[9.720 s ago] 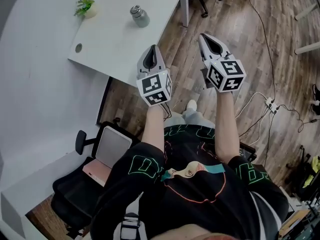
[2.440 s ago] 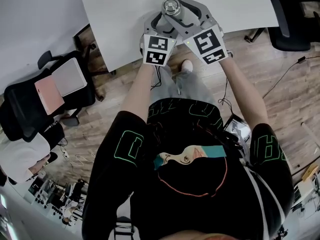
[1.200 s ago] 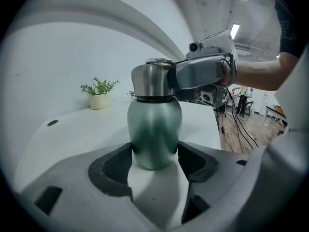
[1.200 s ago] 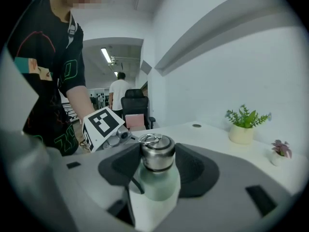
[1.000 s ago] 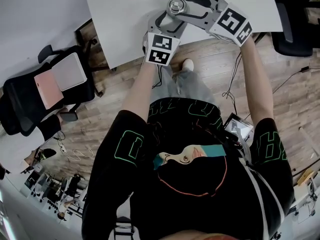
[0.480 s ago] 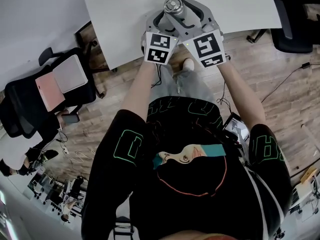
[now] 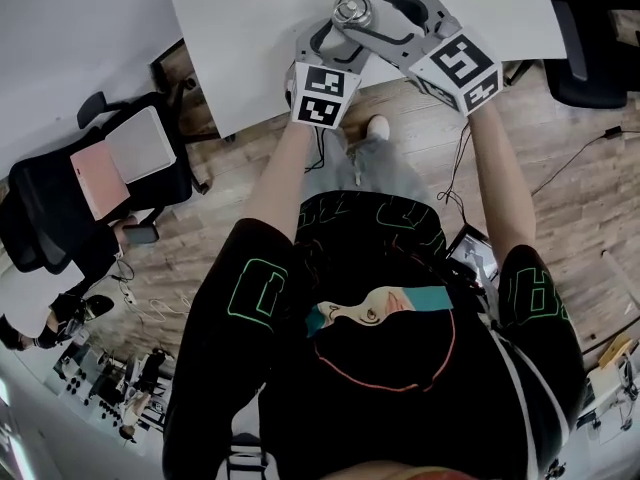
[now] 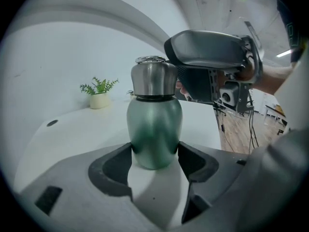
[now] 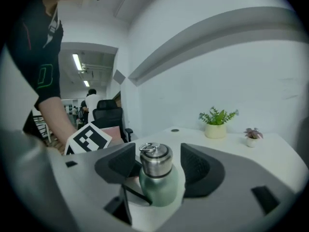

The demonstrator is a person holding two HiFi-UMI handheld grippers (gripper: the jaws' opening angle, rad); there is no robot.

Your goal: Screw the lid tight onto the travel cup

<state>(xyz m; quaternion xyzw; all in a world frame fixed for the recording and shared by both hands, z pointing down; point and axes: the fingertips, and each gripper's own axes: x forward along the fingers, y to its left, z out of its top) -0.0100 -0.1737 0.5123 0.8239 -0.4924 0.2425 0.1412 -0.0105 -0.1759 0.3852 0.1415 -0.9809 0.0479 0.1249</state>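
Clamping the travel cup (image 8: 154,124) by its green body in my left fingers (image 8: 113,170), I held it upright on the white surface (image 7: 250,48), near its front edge. My right fingers (image 9: 200,170) were opening around the steel lid (image 9: 155,162), which stood between them untouched. I judged the next twist risky. Closing off-centre could tip the cup, or its smooth rounded body could spin in my left grasp.
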